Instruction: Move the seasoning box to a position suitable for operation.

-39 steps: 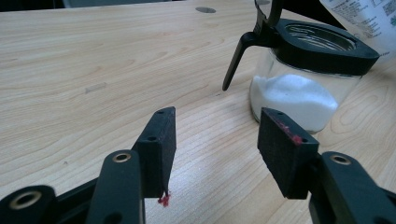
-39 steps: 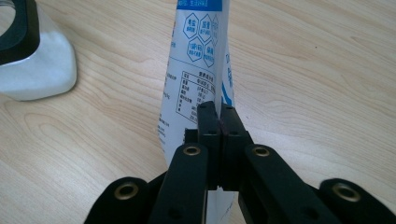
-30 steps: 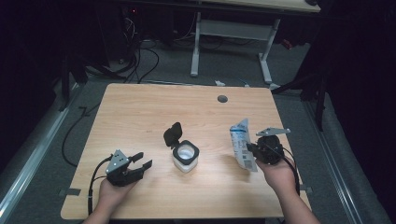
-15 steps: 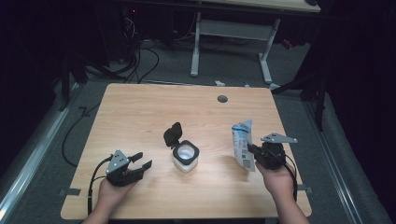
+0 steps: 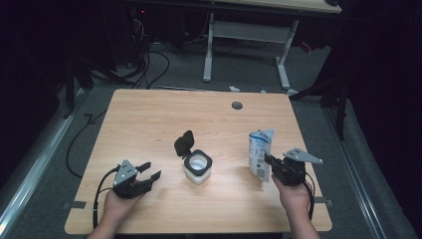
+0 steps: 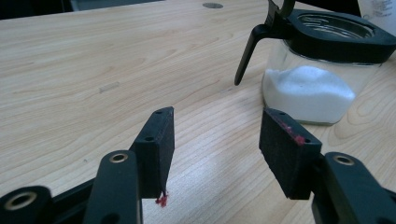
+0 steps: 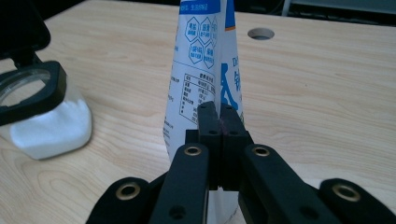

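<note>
A: Materials and shapes?

B: A pale wood-grain counter (image 5: pixel 149 114) with a round grommet hole (image 5: pixel 237 105) is seen in the upper middle of the high view. At frame centre a clear, squarish jar (image 5: pixel 198 167) is seen, part filled with white granules, with a black rim and a hinged black lid (image 5: pixel 184 143) flipped open toward the upper left. Right of centre a flat white pouch (image 5: pixel 260 154) with blue print is seen, thin film, creased, tapering to a pinched top.

A: Hand pose?

B: The left gripper (image 5: pixel 147 177) is held low at the lower left of the high view, cradled in the left hand (image 5: pixel 115 204), aimed toward the jar. In the left gripper view the padded black fingers (image 6: pixel 159 140) are seen well apart, nothing between them; they have just been opening a little. The right gripper (image 5: pixel 266 160) is held at the lower right by the right hand (image 5: pixel 293 195), pointed toward the left of the frame, grey plate on top.

A: Grip state on the right?

B: The fingers (image 7: pixel 208 126) are pressed together on the pouch's lower edge in the right gripper view; the film is pinched flat between the pads.

A: Pouch orientation?

B: Roughly upright, long axis vertical, top leaning slightly right in the high view. Whether its base touches the counter cannot be told. It is placed just right of the jar, not touching it.
</note>
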`<state>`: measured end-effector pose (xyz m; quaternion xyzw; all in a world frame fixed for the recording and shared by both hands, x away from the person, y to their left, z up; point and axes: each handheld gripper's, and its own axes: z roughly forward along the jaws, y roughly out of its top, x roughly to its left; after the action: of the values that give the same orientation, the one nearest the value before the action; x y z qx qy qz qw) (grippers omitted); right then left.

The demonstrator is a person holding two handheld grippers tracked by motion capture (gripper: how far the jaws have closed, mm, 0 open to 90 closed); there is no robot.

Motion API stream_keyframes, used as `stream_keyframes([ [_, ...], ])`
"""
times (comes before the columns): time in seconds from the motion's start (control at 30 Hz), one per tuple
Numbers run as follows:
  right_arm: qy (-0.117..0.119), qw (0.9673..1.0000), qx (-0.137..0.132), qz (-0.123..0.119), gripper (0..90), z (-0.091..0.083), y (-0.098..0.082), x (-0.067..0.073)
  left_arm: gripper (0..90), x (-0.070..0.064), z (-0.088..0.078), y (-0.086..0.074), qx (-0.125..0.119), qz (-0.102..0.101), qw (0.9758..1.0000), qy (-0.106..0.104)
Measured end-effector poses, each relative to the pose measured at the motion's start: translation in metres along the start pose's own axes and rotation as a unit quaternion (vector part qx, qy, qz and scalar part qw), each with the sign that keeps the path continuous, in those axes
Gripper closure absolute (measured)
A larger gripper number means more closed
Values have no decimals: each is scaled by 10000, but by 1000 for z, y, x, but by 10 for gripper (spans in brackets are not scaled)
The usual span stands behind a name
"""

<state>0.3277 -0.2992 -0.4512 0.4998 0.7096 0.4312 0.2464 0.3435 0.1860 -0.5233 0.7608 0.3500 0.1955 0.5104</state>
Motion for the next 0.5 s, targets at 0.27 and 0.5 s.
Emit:
stream_keyframes([
  [0.27, 39, 9993, -366, 117, 900, 7, -15, -2, 459, 7, -10, 0, -31, -17, 9998, 187],
  [0.5, 0, 9968, -783, 163, 900, 7, -21, -6, 459, 22, -24, -4, -119, -276, 9987, 406],
])
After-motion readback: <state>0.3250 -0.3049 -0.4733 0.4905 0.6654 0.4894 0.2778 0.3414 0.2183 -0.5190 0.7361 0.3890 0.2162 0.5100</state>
